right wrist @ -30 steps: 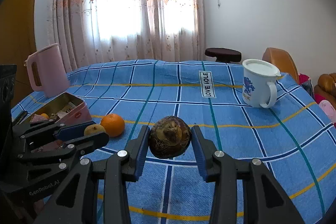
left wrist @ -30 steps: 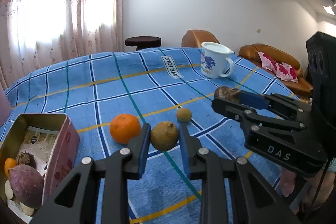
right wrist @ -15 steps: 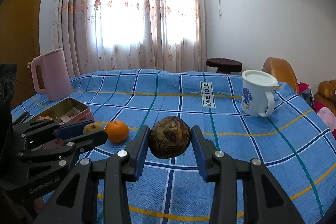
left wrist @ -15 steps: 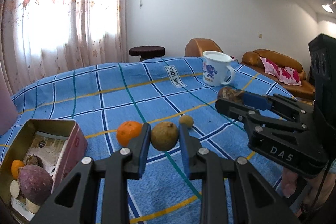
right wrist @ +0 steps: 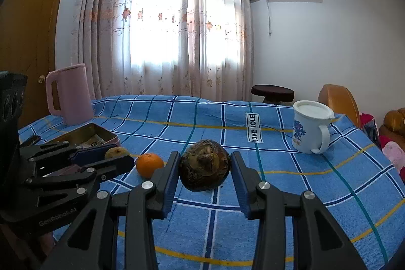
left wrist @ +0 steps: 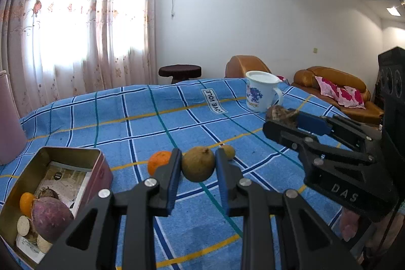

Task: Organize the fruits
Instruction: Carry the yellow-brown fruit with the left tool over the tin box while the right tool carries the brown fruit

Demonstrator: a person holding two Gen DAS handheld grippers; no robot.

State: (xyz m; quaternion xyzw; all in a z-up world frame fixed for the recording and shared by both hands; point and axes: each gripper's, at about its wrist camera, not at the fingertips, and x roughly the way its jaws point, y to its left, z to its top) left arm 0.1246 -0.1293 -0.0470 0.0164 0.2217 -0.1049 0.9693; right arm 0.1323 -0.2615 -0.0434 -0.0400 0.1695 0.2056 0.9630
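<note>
Fruits are split between the two claws and the bench. The left claw (left wrist: 198, 171) is clamped on a round, dull yellow-brown fruit (left wrist: 198, 167), its blue pads pressing both sides and holding it clear of the blue checked cloth (left wrist: 141, 128) that covers the bench. The right claw (right wrist: 205, 172) grips a larger, rough, dark brown round fruit (right wrist: 204, 168) the same way, also lifted above the cloth.

A bright orange tangerine (right wrist: 149, 165) lies on the cloth, between the two claws in the right wrist view. A small tan round fruit (left wrist: 227, 151) sits just past the left claw's right finger; whether it touches the finger cannot be told from this angle.

An open rectangular metal tin with pink sides (left wrist: 100, 170) stands on the cloth at the left. Inside it are a purple sweet potato (left wrist: 52, 218), a small orange fruit (left wrist: 25, 203) and a few pale round slices (left wrist: 23, 225).

Farther back stand a white mug with a blue print (right wrist: 310, 129) and a tall pink plastic jug (right wrist: 71, 94).
</note>
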